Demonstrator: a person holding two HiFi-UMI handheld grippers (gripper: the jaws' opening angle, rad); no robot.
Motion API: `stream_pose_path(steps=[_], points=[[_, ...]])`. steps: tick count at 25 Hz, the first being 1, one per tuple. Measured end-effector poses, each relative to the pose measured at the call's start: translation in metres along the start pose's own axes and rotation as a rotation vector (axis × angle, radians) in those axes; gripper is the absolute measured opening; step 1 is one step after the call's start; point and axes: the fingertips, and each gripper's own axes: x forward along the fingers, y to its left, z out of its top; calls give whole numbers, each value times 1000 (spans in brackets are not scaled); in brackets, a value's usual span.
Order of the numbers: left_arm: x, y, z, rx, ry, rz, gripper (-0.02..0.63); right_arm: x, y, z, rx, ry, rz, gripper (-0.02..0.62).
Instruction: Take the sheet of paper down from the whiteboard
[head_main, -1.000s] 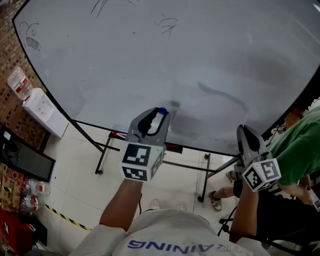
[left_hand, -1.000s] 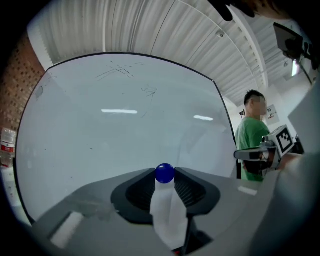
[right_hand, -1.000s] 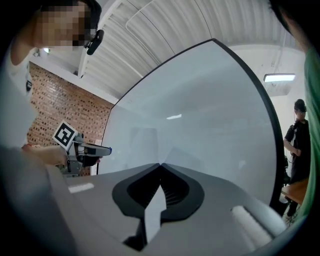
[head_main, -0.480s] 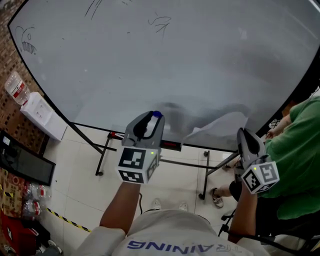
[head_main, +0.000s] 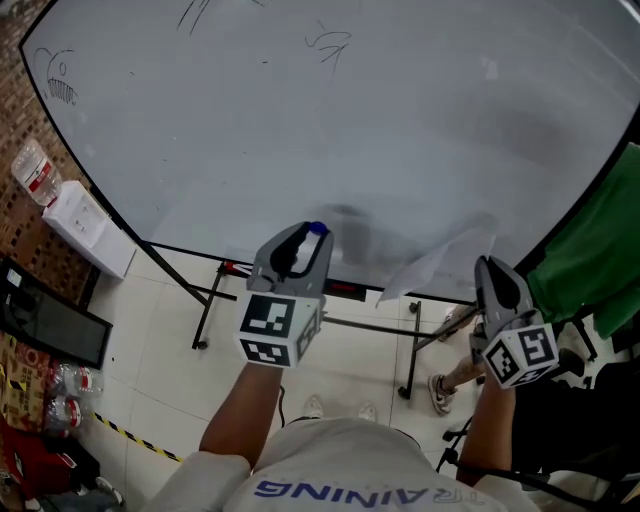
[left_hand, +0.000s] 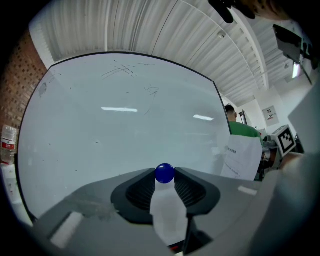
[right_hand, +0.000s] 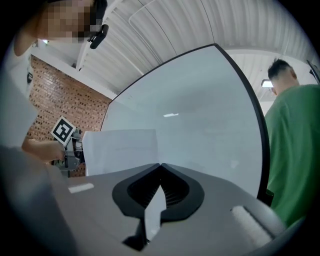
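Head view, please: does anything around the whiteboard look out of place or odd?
The sheet of paper is not flat on the whiteboard: it juts out askew, pinched by one edge in the shut right tool. The left tool grips a white piece with a blue ball top. Nothing looks spilled or damaged.
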Motion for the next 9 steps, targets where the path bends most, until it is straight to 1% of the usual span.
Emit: stream_pose_path(steps=[4, 9], points=[[1, -2, 0, -3, 3, -5, 132, 2, 0, 1, -1, 0, 2, 8], [3, -1, 2, 1, -23, 3, 132, 3, -3, 2, -5, 0, -2, 8]])
